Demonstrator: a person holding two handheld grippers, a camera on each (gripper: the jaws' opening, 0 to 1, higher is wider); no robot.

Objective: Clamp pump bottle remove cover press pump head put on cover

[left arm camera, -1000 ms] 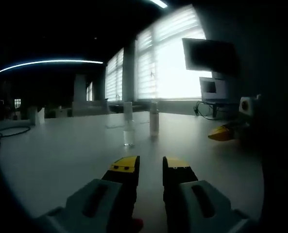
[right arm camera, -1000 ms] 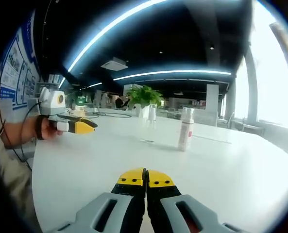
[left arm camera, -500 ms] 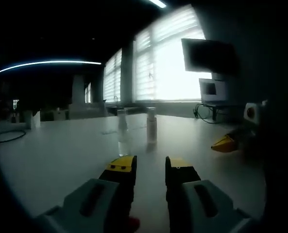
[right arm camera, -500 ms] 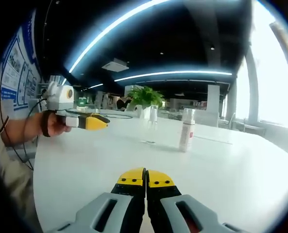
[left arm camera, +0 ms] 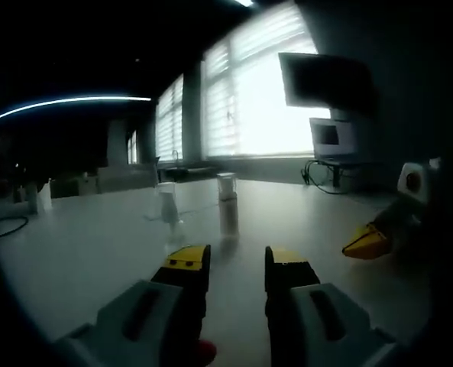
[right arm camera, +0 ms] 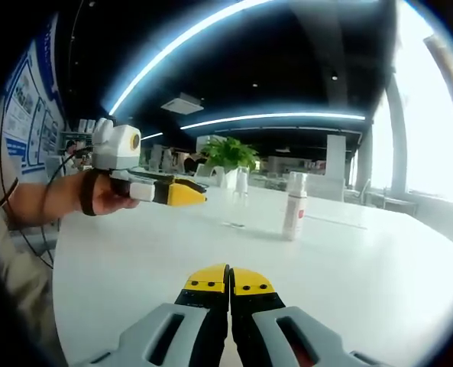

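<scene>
Pump bottle backlit and blurred, label unreadable; right gripper at 3 o'clock, partly cut off.

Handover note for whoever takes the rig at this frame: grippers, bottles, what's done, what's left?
Left gripper: open, empty, held above the table and pointed at the bottles.
Right gripper: shut, empty, low over the table, short of the bottles.
White pump bottle stands upright on the table, cover on. A clear bottle stands beside it, apart.
Done: nothing; neither bottle is touched.
Left: clamp the pump bottle, remove the cover, press the pump head, put the cover back.
</scene>
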